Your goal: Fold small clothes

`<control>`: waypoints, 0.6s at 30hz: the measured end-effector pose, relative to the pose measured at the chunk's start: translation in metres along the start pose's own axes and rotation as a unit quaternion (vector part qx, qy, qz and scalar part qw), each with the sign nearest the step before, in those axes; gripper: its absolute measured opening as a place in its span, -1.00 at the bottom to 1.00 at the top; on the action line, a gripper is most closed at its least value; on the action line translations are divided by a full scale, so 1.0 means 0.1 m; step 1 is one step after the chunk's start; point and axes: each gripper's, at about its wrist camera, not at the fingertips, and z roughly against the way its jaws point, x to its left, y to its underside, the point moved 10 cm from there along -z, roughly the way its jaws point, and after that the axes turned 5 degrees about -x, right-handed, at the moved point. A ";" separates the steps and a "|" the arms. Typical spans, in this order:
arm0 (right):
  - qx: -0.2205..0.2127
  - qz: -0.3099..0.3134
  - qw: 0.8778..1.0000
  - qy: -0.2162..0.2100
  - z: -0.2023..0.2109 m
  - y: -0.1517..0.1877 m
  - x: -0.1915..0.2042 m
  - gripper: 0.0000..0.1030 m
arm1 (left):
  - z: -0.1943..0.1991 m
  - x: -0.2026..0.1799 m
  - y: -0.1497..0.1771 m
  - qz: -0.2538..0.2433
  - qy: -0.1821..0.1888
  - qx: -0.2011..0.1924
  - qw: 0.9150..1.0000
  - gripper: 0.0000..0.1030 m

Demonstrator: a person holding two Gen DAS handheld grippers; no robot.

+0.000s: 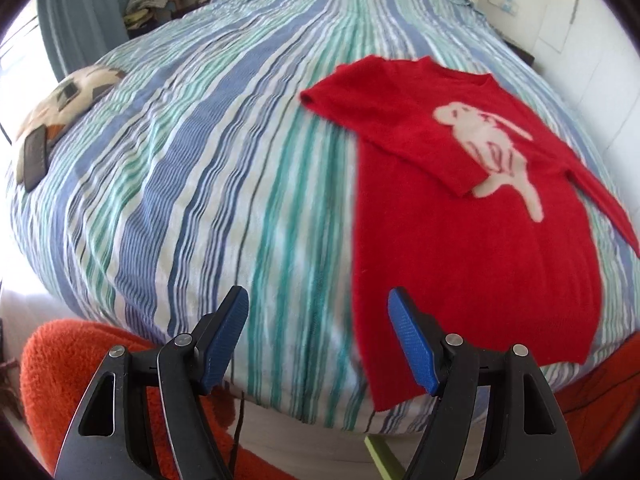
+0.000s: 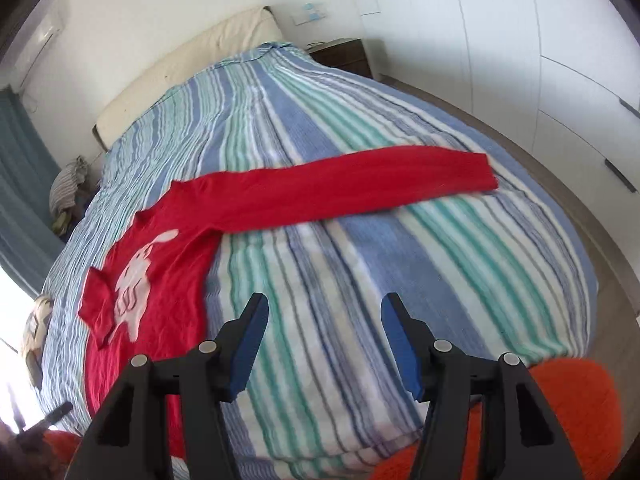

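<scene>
A red knitted sweater with a pale animal motif (image 1: pixel 500 240) is seen spread on the striped bedcover (image 1: pixel 220 180), its outstretched sleeve (image 2: pixel 360 188) shown fully only by the right view, while left gripper (image 1: pixel 318 304) and right gripper (image 2: pixel 324 308) are held agape, empty

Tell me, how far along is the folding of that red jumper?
Barely started. Done: the red jumper lies flat on the striped bed cover, one sleeve already folded across its chest. In hand: nothing; the left gripper and right gripper are both open and empty. Left: the other sleeve, stretched out sideways, then folding the body.
</scene>
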 end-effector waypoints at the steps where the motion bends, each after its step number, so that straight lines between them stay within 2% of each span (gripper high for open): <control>1: 0.003 0.017 1.000 -0.004 -0.03 0.09 0.11 0.14 | 0.03 -0.13 -0.09 -0.014 0.020 -0.001 1.000 0.46; 4: 0.023 0.062 0.998 -0.026 -0.15 0.23 0.41 0.14 | -0.04 -0.50 -0.36 -0.024 0.081 0.002 0.996 0.45; 5: 0.024 0.071 0.996 -0.037 -0.17 0.25 0.48 0.14 | -0.08 -0.61 -0.46 -0.033 0.089 -0.010 0.995 0.45; 7: 0.035 0.085 0.994 -0.052 -0.21 0.31 0.57 0.14 | -0.22 -0.86 -0.58 -0.101 0.082 -0.038 0.991 0.45; 8: 0.040 0.086 0.994 -0.055 -0.22 0.34 0.58 0.14 | -0.34 -0.97 -0.60 -0.146 0.071 -0.040 0.986 0.46; 11: 0.046 0.082 0.994 -0.056 -0.22 0.38 0.55 0.14 | -0.71 -1.22 -0.58 -0.253 0.042 -0.030 0.966 0.37; 13: 0.043 0.077 0.995 -0.055 -0.20 0.38 0.53 0.14 | -0.92 -1.31 -0.57 -0.295 0.023 -0.023 0.955 0.36; 14: 0.042 0.074 0.995 -0.055 -0.20 0.37 0.52 0.14 | -1.02 -1.34 -0.59 -0.301 0.022 -0.018 0.953 0.32; 15: 0.042 0.072 0.995 -0.054 -0.20 0.36 0.52 0.14 | -1.09 -1.34 -0.62 -0.294 0.029 -0.011 0.955 0.01; 16: 0.043 0.072 0.995 -0.054 -0.20 0.36 0.52 0.14 | -1.14 -1.31 -0.64 -0.275 0.039 0.001 0.961 -0.61; 17: 0.044 0.074 0.995 -0.055 -0.20 0.36 0.53 0.14 | -1.15 -1.25 -0.68 -0.246 0.050 0.016 0.968 -0.79; 18: 0.043 0.077 0.995 -0.056 -0.20 0.36 0.55 0.14 | -1.11 -1.18 -0.78 -0.212 0.071 0.021 0.974 -0.81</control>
